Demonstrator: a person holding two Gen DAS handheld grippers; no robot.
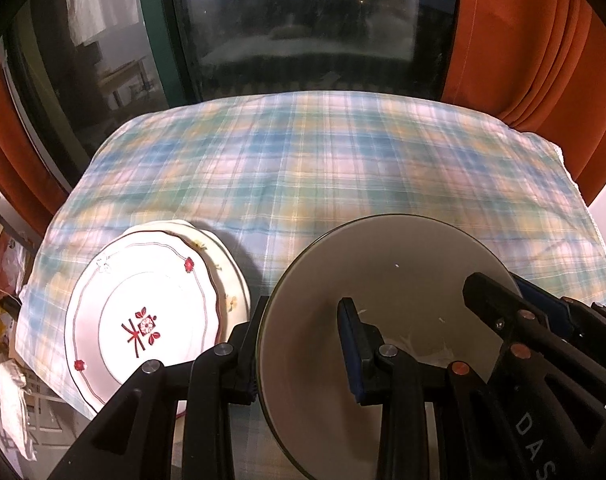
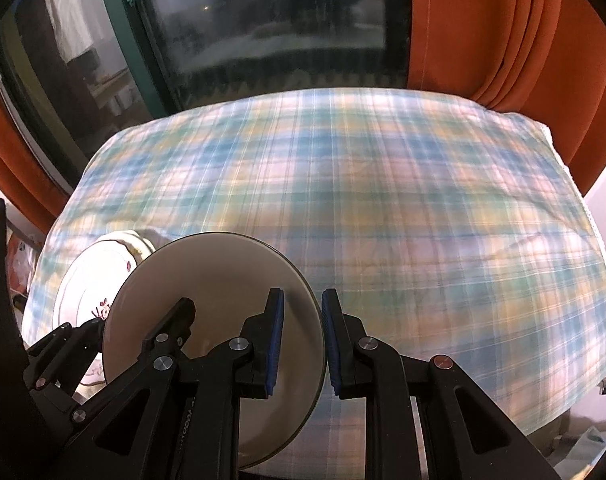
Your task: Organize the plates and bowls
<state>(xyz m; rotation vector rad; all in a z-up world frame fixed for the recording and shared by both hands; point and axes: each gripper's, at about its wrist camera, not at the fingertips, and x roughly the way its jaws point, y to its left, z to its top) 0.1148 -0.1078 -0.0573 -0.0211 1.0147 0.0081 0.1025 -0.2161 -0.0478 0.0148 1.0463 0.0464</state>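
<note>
Bowl (image 1: 387,304) held near edge of worktop (image 1: 303,152), left claw (image 1: 303,354) and right claw (image 2: 303,340) each clamped on rim; plates (image 1: 143,312) stacked just left.

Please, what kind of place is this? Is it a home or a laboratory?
Most likely a room in a home, not a laboratory. A table with a plaid tablecloth stands before a large dark window with orange curtains, and decorated plates are stacked on it beside a held grey bowl.
</note>
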